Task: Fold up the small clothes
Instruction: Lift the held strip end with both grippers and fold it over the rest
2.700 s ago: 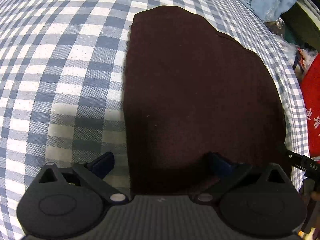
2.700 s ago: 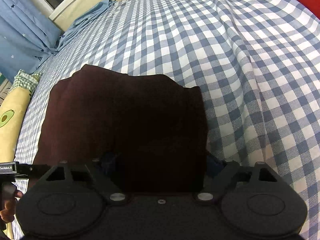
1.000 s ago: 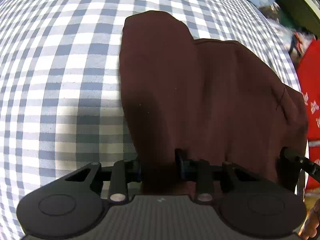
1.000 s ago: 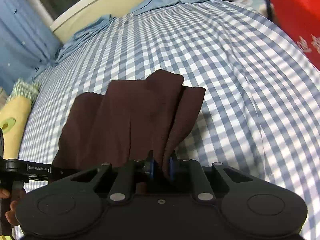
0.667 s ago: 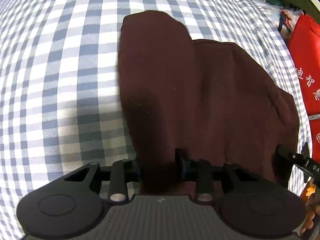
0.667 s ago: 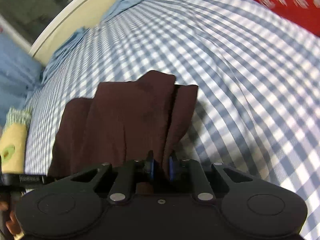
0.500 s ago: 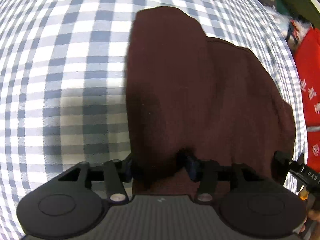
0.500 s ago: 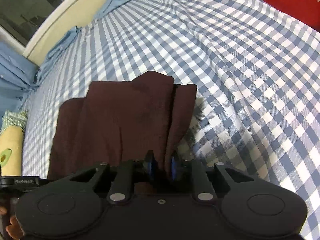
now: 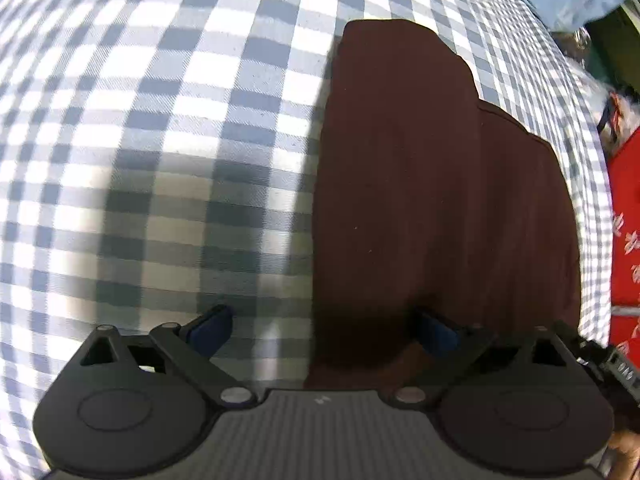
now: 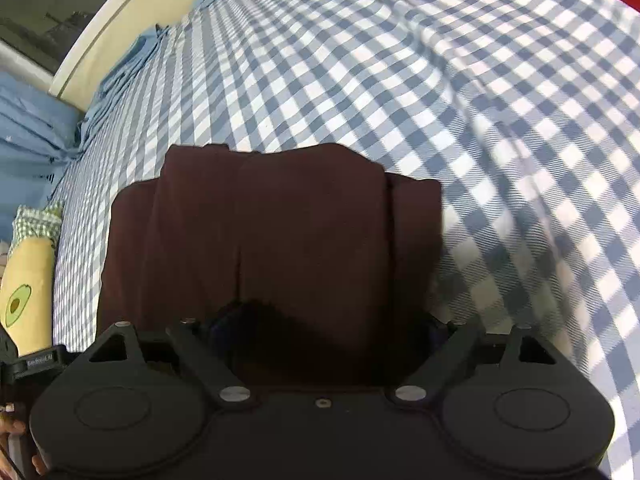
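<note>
Checked sheet (image 10: 500, 128) open beyond garment (image 10: 288, 240).

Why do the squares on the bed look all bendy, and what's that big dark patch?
Left wrist view: the fisheye lens bulges the checked sheet, and the patch is a soft shadow beside the dark red garment. Right wrist view: the checks curve too, slightly blurred toward the right edge, with shadow hiding the garment's near edge.

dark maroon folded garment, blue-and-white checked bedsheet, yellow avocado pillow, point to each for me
dark maroon folded garment (image 9: 420, 184), left wrist view, middle of its top layer
blue-and-white checked bedsheet (image 10: 400, 60), right wrist view, bare stretch beyond the garment
yellow avocado pillow (image 10: 28, 292), right wrist view, its yellow face
</note>
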Tool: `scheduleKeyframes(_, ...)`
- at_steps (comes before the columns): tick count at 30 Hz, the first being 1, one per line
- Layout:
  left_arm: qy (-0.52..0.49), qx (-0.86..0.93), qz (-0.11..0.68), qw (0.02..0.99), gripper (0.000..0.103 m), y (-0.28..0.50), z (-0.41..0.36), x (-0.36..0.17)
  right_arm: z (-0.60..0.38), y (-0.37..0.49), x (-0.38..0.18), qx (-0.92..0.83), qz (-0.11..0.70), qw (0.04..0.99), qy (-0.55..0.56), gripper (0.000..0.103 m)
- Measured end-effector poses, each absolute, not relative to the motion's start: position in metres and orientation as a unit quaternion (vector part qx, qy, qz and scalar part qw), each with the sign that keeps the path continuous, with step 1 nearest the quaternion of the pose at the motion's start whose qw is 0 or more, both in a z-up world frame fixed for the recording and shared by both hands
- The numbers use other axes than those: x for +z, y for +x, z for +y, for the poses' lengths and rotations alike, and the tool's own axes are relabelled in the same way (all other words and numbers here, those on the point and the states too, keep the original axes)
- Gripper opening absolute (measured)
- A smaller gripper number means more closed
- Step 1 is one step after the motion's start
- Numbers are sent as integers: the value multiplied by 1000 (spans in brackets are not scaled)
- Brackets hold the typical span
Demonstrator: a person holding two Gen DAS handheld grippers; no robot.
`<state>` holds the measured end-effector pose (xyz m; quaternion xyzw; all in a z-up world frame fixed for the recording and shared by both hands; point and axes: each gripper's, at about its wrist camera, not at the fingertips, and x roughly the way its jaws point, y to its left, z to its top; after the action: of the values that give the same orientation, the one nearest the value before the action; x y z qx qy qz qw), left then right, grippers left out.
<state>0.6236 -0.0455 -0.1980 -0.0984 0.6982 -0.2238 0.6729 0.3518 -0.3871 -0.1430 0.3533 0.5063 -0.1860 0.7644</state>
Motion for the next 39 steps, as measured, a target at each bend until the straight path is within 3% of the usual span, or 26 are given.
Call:
scheduleKeyframes(3, -89, -237, 693, 675, 94, 622, -58, -195, -379, 360, -143, -182, 518, 769, 328, 81)
scheduleKeyframes(5, -83, -263, 691, 668, 84, 618, -71, -193, -376, 363, -143, -179, 521, 771, 319, 75)
scheduleKeyframes(7, -70, -279, 689, 666, 83, 613, -83, -189, -374, 364, -143, -181, 520, 771, 320, 70)
scheduleKeyframes(9, -33, -280, 681, 676, 82, 607, -94, -184, -376, 362, -142, -186, 518, 771, 320, 61)
scheduleKeyframes(10, -15, -279, 677, 681, 79, 605, -99, -183, -376, 360, -141, -187, 514, 773, 321, 51)
scheduleKeyframes(11, -2, -277, 673, 686, 74, 602, -102, -181, -377, 356, -138, -189, 512, 774, 320, 41)
scheduleKeyframes(15, 4, -265, 665, 698, 56, 598, -103, -170, -371, 353, -129, -191, 507, 785, 299, 26)
scheduleKeyframes(17, -4, -260, 664, 701, 40, 598, -100, -165, -367, 354, -124, -189, 504, 792, 287, 17)
scheduleKeyframes(20, -17, -258, 661, 704, 29, 599, -94, -155, -358, 357, -111, -185, 497, 805, 265, 15)
scheduleKeyframes(23, -7, -262, 650, 713, 25, 598, -96, -138, -341, 364, -94, -173, 490, 824, 226, 15)
scheduleKeyframes(30, 41, -275, 607, 745, 23, 595, -93, -97, -299, 388, -59, -124, 457, 862, 179, 14)
scheduleKeyframes(39, 10, -218, 594, 775, 23, 616, -3, -68, -238, 448, -43, -52, 432, 886, 161, 14)
